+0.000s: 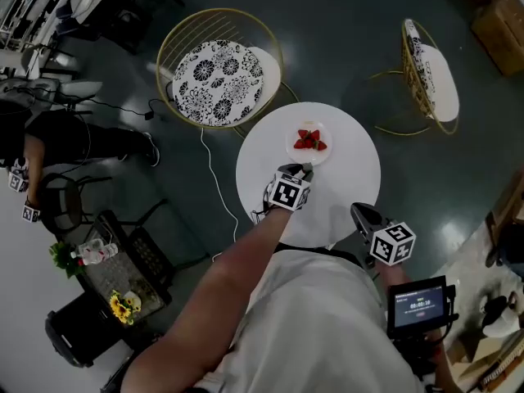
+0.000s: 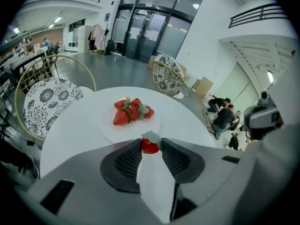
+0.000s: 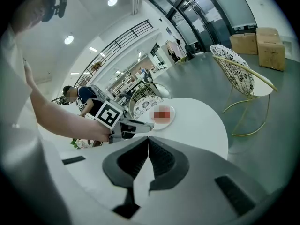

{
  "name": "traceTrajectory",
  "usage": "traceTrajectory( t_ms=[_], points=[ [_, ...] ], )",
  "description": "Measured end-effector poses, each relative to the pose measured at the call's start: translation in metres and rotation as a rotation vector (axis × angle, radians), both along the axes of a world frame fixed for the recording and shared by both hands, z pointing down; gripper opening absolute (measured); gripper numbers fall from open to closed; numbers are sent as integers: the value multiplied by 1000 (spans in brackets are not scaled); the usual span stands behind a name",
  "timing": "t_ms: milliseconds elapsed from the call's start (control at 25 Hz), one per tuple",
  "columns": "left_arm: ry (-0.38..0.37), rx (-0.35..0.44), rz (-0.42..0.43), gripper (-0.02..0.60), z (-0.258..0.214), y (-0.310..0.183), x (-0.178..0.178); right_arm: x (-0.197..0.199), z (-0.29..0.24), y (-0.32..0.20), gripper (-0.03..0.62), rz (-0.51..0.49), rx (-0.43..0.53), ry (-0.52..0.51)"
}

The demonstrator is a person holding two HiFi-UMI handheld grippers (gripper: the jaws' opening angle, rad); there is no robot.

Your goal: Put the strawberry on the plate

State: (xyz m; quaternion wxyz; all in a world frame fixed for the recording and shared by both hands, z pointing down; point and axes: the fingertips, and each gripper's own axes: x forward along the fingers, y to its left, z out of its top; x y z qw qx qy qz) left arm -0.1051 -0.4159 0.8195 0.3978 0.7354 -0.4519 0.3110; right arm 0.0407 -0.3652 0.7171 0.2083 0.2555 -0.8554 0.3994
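Note:
A white plate [image 1: 291,142] [image 2: 108,127] with several red strawberries [image 1: 309,140] [image 2: 131,111] sits on the round white table [image 1: 352,178]. My left gripper [image 1: 307,170] [image 2: 151,144] hovers just short of the plate's near rim, shut on one more strawberry [image 2: 149,146] with a green cap. My right gripper [image 1: 360,214] [image 3: 146,142] is held back at the table's near edge, jaws closed together with nothing between them. In the right gripper view the plate [image 3: 171,118] lies beyond my left gripper [image 3: 149,125].
Two gold wire chairs with patterned cushions stand beyond the table, one at the left [image 1: 217,72] and one at the right [image 1: 430,76]. A white cable [image 1: 211,178] runs over the dark floor. People sit off to the side [image 2: 224,116].

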Motion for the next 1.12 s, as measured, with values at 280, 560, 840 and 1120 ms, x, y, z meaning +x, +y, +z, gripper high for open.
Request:
traceTrajectory(
  t_ms=[280, 560, 840, 1120],
  points=[
    [2, -43, -116, 132, 10, -32, -11, 7, -4, 4, 8, 27, -17, 30],
    [-2, -36, -153, 132, 19, -50, -11, 9, 10, -7, 8, 59, -33, 33],
    [10, -2, -119, 132, 16, -41, -8, 10, 9, -3, 8, 74, -31, 34],
    [44, 39, -112, 132, -8, -15, -1, 21, -5, 12, 8, 63, -34, 55]
  ],
)
